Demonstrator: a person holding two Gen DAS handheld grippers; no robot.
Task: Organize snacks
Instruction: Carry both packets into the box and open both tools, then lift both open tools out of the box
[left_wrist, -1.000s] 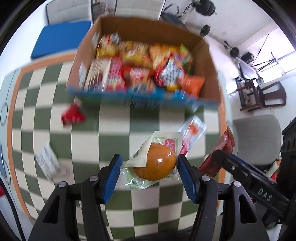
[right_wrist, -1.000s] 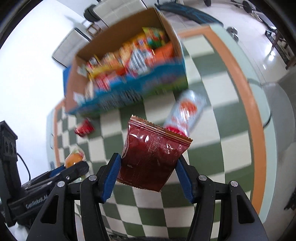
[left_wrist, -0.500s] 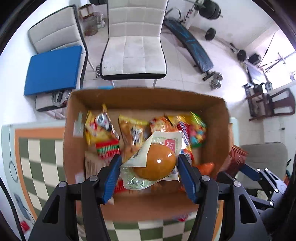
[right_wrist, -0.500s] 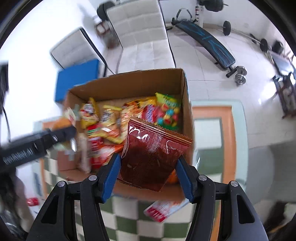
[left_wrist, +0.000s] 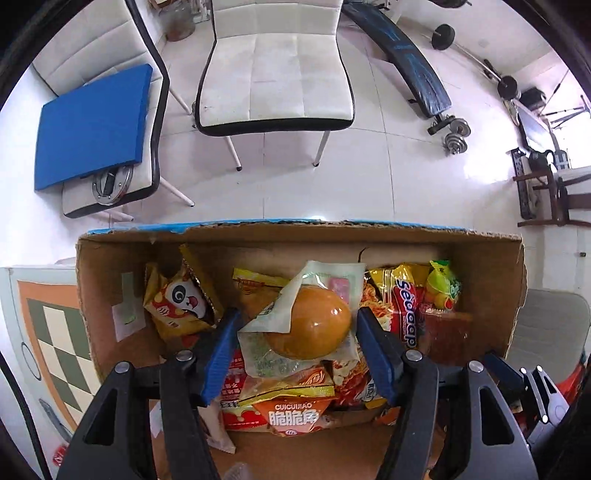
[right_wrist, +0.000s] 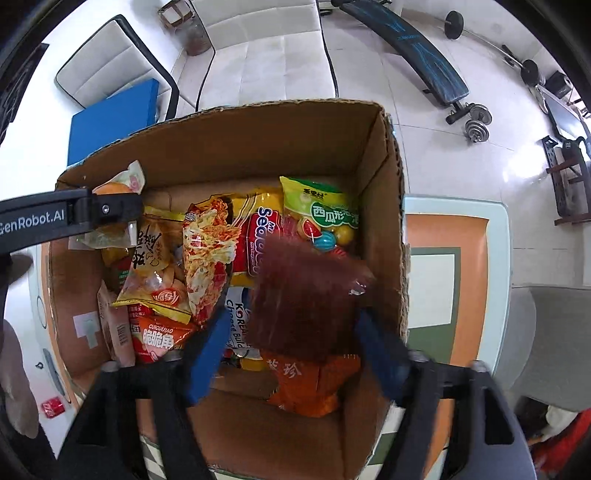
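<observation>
Both hands have swung from the checkered surface over the cardboard box (left_wrist: 110, 266), left gripper (left_wrist: 295, 343) loosening around the bun packet (left_wrist: 310, 321), right gripper (right_wrist: 291, 339) releasing the red packet (right_wrist: 303, 295).

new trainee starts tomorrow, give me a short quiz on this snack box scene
1. True or false: the cardboard box is empty.
2. What wraps the round bun? A: foil. B: a clear plastic packet. C: a paper bag.
3. What colour is the packet between the fingers of the right gripper?

Key: 1 false. 2 B. 3 dark red; the jaws are opening and the pads are off it.
</observation>
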